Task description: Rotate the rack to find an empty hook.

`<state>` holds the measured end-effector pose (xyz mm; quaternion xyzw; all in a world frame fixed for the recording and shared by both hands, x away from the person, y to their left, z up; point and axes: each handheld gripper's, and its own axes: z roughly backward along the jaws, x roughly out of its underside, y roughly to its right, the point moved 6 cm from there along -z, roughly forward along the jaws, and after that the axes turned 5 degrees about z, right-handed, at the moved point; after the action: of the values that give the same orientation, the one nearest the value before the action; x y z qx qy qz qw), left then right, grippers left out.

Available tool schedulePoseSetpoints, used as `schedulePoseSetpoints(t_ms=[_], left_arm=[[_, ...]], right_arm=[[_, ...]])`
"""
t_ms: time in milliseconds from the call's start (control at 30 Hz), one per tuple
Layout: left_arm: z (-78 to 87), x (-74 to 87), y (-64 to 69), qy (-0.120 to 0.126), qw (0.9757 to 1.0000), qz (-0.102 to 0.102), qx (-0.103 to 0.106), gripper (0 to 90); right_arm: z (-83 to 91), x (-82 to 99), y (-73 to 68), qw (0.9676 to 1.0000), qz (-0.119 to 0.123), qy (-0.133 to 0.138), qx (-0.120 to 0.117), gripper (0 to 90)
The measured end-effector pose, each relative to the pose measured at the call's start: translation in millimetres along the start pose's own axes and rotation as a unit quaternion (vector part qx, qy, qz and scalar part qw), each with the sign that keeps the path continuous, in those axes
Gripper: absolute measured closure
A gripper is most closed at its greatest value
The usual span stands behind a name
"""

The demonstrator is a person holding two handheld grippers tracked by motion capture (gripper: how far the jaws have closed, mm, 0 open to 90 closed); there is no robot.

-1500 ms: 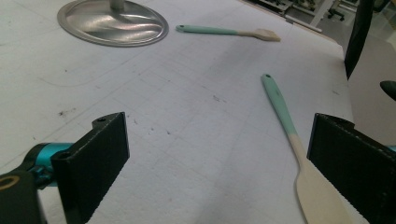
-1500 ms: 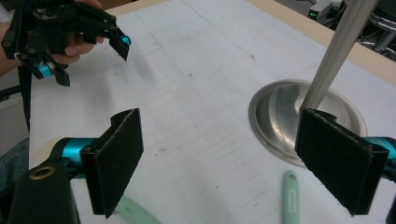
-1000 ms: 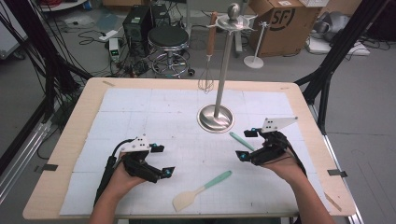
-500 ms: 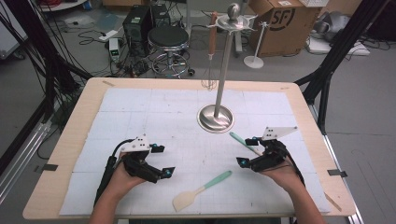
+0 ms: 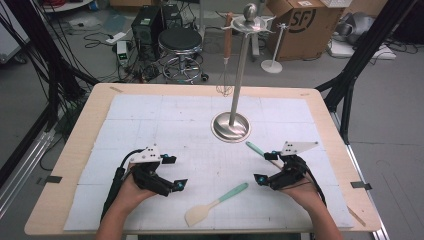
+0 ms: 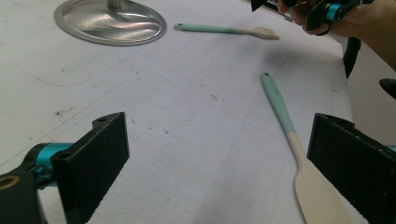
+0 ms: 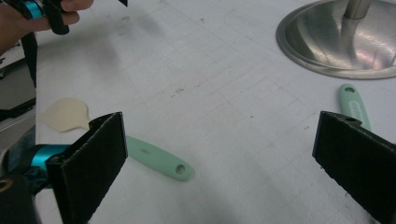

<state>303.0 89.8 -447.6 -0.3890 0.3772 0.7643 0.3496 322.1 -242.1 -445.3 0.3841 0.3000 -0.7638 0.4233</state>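
Note:
A spatula (image 5: 215, 204) with a teal handle and cream blade lies on the white mat near the front, between my two hands. A second teal-handled utensil (image 5: 255, 148) with a pale head lies right of the stand base, its far end under my right hand. My left gripper (image 5: 175, 171) rests low at the front left, open and empty; the spatula (image 6: 285, 121) lies ahead of its right jaw. My right gripper (image 5: 266, 167) is open; its jaws have just been opening wider with nothing between them. The spatula handle (image 7: 159, 161) lies by its left jaw.
A metal utensil stand rises from a round base (image 5: 230, 126) at the mat's middle, with a whisk (image 5: 226, 85) hanging from its top. Bare mat stretches behind and to the left of the base. Beyond the table stand a stool, boxes and cables.
My right hand has sunk closer to the mat and drawn slightly toward the front edge. The left hand, both utensils and the stand have stayed put.

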Motion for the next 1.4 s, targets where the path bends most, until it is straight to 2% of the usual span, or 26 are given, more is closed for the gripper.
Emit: schedulePoseSetpoints(t_ms=[133,400,533,967,1400], left_arm=[[-0.5,0.2,-0.5,-0.001,1.0000,0.000,-0.001,6.2],[0.5,0.0,-0.9,0.000,1.0000,0.000,-0.004,6.2],[0.0,0.5,-1.1,-0.001,1.0000,0.001,-0.004,6.2],[2.2,0.5,-2.0,0.003,0.9999,0.001,-0.013,6.2],[1.2,0.8,-2.5,0.004,0.9999,0.003,-0.011,6.2]], right_arm=[[-1.0,3.9,-0.2,0.9999,0.007,-0.007,0.004,2.2],[2.1,10.7,2.1,0.9999,0.001,-0.004,0.009,2.2],[2.9,10.2,3.0,1.0000,0.000,0.003,0.009,2.2],[0.1,10.1,4.9,0.9998,0.006,0.002,0.016,2.2],[0.6,10.1,3.8,0.9998,0.008,0.002,0.019,2.2]])
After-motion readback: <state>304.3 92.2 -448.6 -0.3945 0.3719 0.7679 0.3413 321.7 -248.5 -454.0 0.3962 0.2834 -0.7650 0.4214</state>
